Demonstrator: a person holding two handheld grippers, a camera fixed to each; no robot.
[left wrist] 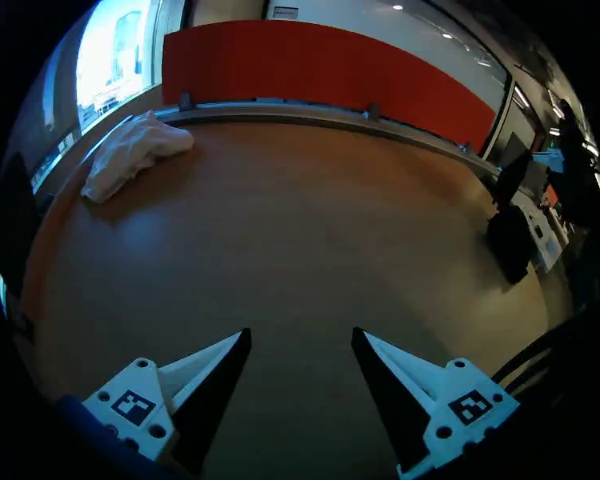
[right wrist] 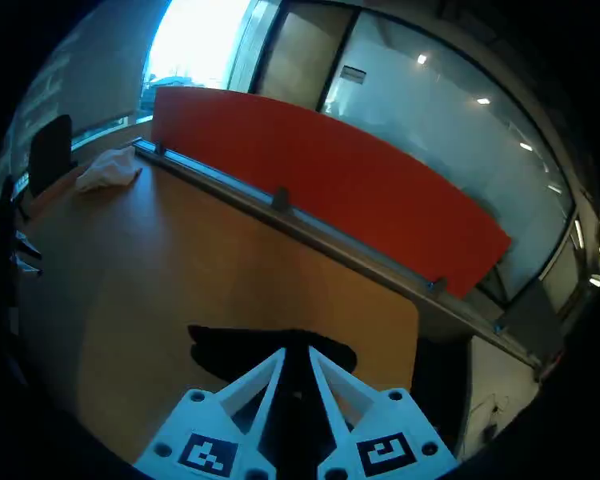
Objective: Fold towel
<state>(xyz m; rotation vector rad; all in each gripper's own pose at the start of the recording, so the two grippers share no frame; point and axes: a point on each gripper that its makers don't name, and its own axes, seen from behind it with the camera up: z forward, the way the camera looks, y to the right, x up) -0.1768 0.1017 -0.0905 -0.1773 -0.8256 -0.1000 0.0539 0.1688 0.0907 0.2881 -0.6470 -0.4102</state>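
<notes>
In the left gripper view, the left gripper [left wrist: 301, 332] hangs over a wooden table [left wrist: 300, 256] with its fingers spread wide and nothing between them. The towel [left wrist: 132, 152] lies at about ten o'clock, a white crumpled heap near the far left corner of the table, well apart from the fingers. A red divider [left wrist: 324, 72] runs along the table's far edge from eleven to two o'clock, with a bright window [left wrist: 112, 60] beyond the towel. Dark chairs [left wrist: 512, 232] stand at three o'clock, off the table's right end.

In the right gripper view, the right gripper [right wrist: 296, 350] has its fingers drawn together, the tips just beside each other, and it holds nothing that can be seen. A dark patch [right wrist: 220, 352] lies on the table under the tips; I cannot tell whether it is a shadow or a thing. Here the towel sits small at ten o'clock, by the left end of the divider, well away from this gripper.
</notes>
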